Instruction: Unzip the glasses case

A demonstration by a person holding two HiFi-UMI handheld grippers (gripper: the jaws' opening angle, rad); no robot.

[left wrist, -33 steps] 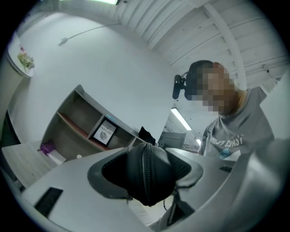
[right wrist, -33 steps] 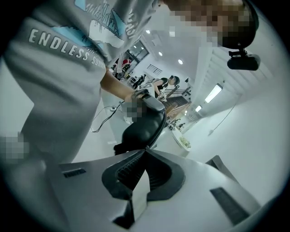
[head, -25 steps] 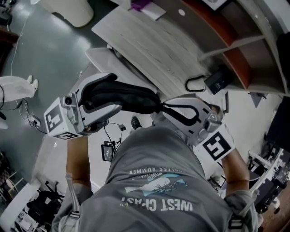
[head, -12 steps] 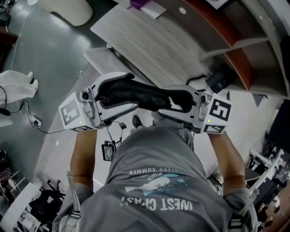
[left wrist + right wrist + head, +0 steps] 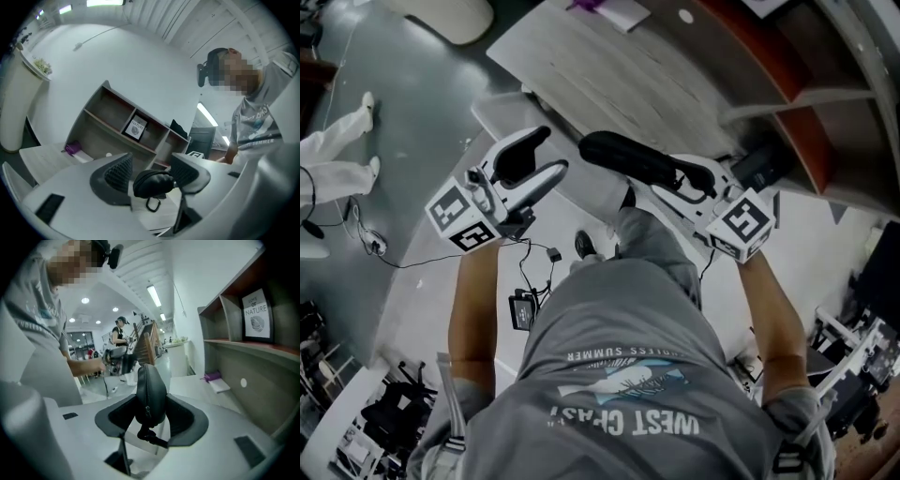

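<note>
**Right gripper** (image 5: 671,176): the jaws have just been closing. The pads now press both flanks of the case (image 5: 619,155), pinching it by one end. In the right gripper view the case stands on edge, with the zip seam (image 5: 147,409) facing the camera and a dark tab (image 5: 151,434) hanging below. The rest of the case juts out unsupported.

**Left gripper** (image 5: 552,151): jaws spread, nothing in them. The tips are near the case's free end but apart from it.

**Case position:** in the air before the person, short of the desk (image 5: 609,84).

**Risks, as judged:**
- The one-ended pinch may let the case pivot or slide when the zip is tugged, because a smooth, rounded shell gives the pads little bite.
- The tab sits close against the right pads, so the left jaws may foul them or catch the shell instead of the pull.
- If it slips there is nothing beneath to catch it.

**Writing:**
- The card (image 5: 257,315) on the shelf (image 5: 234,344) reads "OF NATURE". Its top word is unclear.
- The shirt (image 5: 628,412) shows "WEST" and "SUMMER".
- No mark can be made out on the case.
</note>
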